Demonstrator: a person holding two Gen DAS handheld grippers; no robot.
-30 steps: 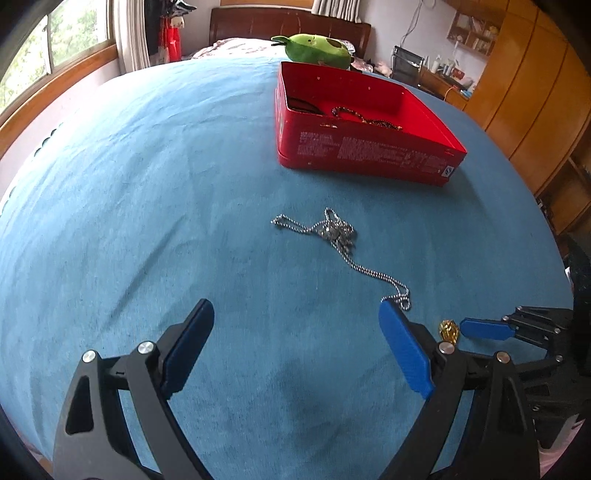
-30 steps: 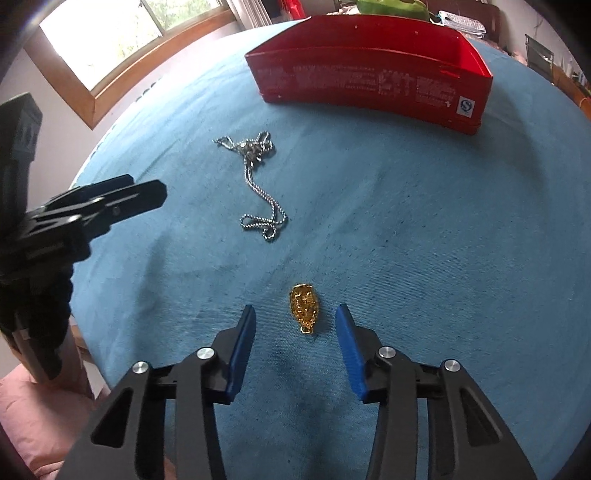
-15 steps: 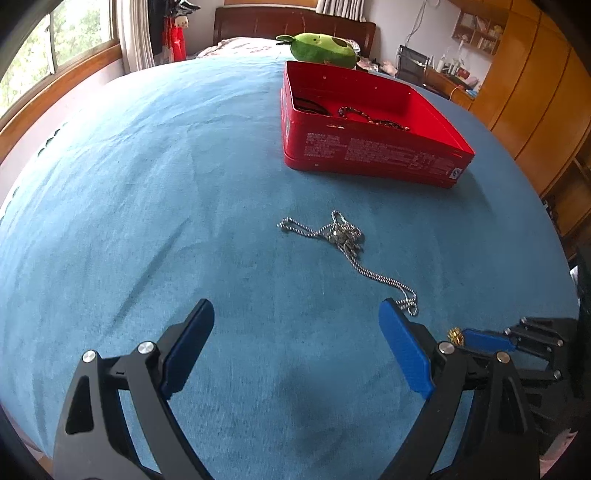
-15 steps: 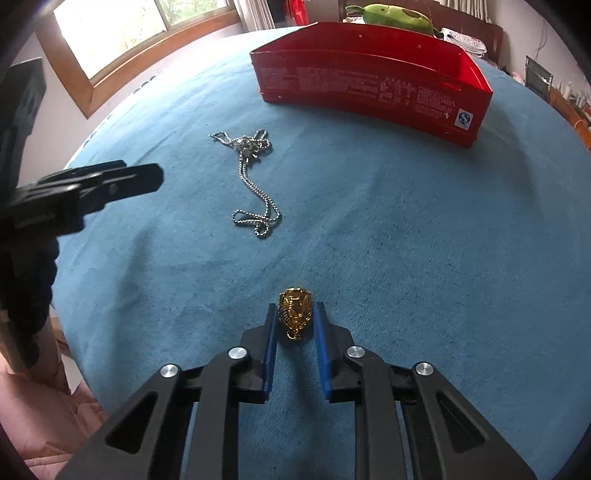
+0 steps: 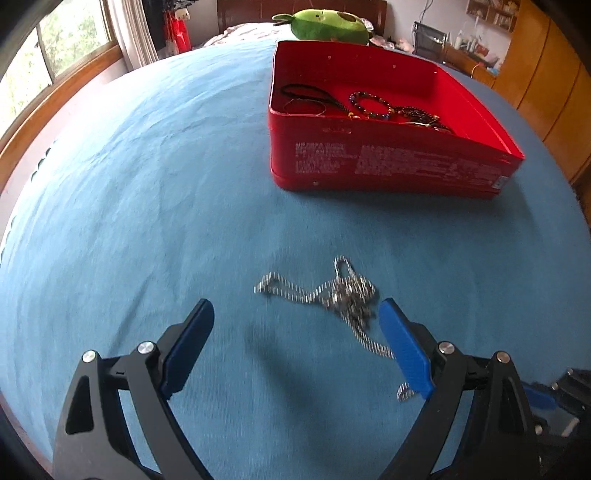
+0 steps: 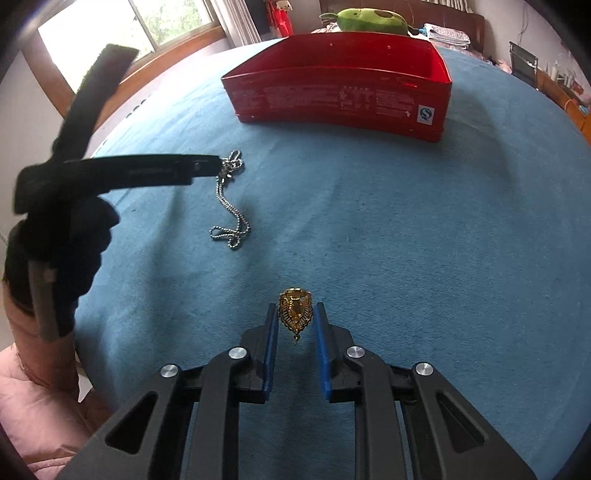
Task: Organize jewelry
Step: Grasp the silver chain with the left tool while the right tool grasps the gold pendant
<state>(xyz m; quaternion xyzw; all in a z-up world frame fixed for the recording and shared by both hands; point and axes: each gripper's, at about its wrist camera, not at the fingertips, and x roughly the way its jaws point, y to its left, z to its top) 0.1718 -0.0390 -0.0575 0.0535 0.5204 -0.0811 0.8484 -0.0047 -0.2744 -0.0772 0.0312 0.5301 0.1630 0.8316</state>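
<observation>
A silver ball-chain necklace (image 5: 343, 295) lies bunched on the blue cloth, also in the right wrist view (image 6: 231, 206). My left gripper (image 5: 295, 321) is open, its fingers on either side of the chain's near part, close above the cloth. My right gripper (image 6: 294, 314) is shut on a gold shield-shaped pendant (image 6: 294, 310), held at the fingertips above the cloth. A red tin box (image 5: 388, 162) stands beyond the chain and holds several bead bracelets (image 5: 369, 105) and cords. It shows from the side in the right wrist view (image 6: 340, 99).
The blue cloth (image 5: 129, 184) covers a round table. A green plush toy (image 5: 325, 24) lies behind the box. A window with a wooden sill (image 5: 55, 74) is at the left; wooden cabinets (image 5: 554, 74) stand at the right.
My left gripper has moved forward over the necklace, so the chain now lies between its open fingers. My right gripper closed on the gold pendant and has lifted it slightly.
</observation>
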